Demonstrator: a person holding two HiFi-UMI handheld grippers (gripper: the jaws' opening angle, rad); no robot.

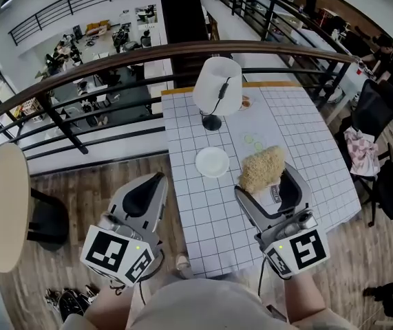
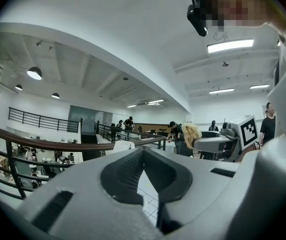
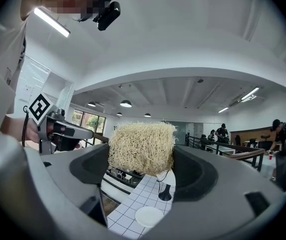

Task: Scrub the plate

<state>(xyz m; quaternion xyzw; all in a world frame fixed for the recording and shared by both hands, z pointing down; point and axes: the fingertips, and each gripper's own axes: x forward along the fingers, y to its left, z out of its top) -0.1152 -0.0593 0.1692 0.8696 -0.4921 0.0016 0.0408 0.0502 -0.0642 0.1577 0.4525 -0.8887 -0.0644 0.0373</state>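
Note right gripper jaws clamped on loofah scrubber; left gripper jaws together, empty. Find white plate on gridded worktop, below and ahead-left of scrubber, nearer right gripper.

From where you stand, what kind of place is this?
Probably a mezzanine in an open office or workshop: a curved railing overlooks desks with people on a lower floor, and a grid-patterned table here carries a lamp and a white plate.
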